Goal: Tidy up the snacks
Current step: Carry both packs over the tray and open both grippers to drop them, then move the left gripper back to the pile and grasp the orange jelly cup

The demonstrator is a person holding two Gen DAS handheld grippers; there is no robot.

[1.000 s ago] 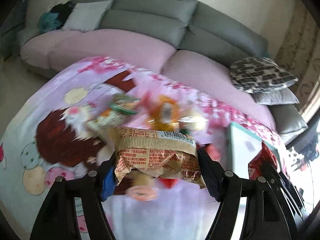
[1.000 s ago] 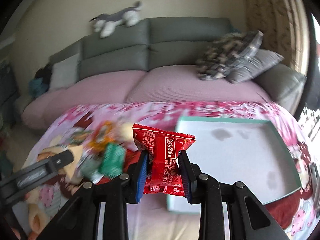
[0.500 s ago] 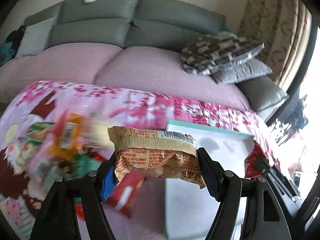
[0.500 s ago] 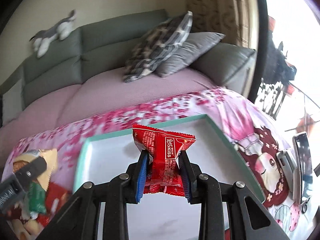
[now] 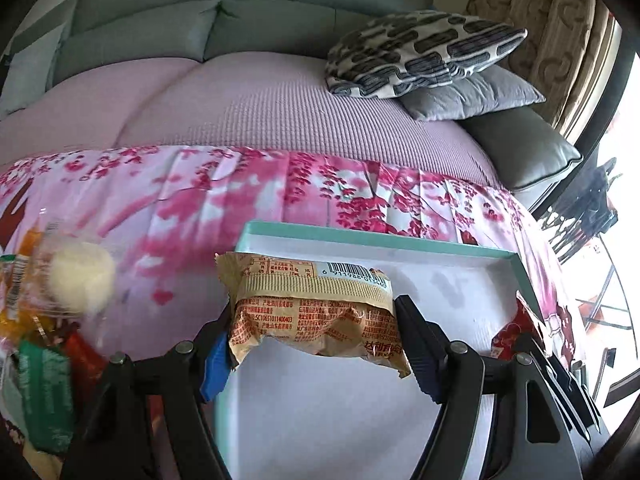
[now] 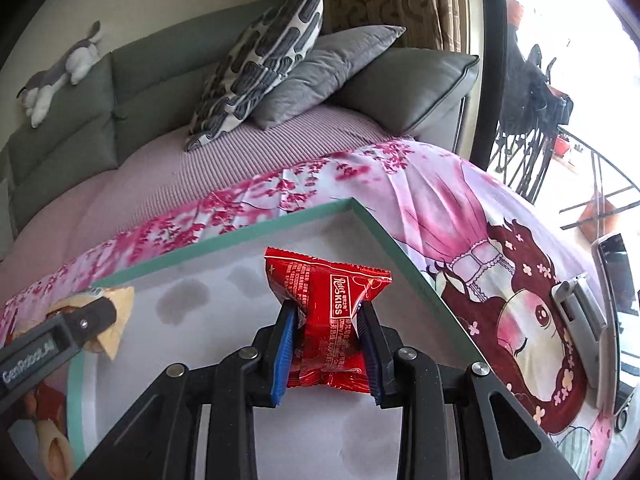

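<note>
Currently, the left hand-held gripper is clamping a tan crinkled snack packet above the white teal-rimmed tray; the right hand-held gripper is clamping a red foil snack packet over that tray.

Left of the left gripper, the pile of snacks is motion-blurred and cut by the frame edge, so the packets cannot be told apart. The tan packet hides the tray floor behind it. Right of the right gripper, a phone runs into the dark rim. The red packet's small print is unreadable.
</note>
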